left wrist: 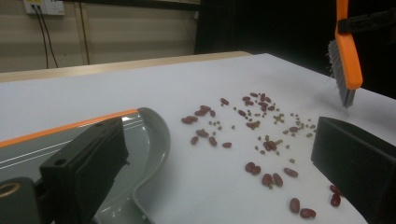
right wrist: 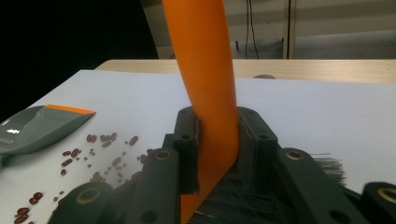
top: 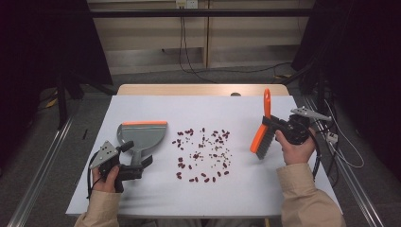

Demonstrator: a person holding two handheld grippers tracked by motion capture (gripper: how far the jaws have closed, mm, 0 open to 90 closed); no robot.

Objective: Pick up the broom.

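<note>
Beans (top: 203,153) lie scattered loose on the white sheet (top: 156,198), the landmark for everything else here. Left of the beans sits the grey dustpan (top: 142,137), orange lip turned away from the person, its handle toward the left gripper (top: 142,165). That gripper's jaws stand wide apart either side of the handle, pads not pressing in the left gripper view, so the pan is probably about to be gripped and turned to face the beans. Right of the beans, the right gripper (top: 274,124) is clamped on the orange brush (top: 263,132) at its neck, bristles down and lifted off the sheet, presumably poised to sweep leftward. Sheet covers a wooden table (top: 203,89); grey floor, cables and a pale wall lie beyond.
</note>
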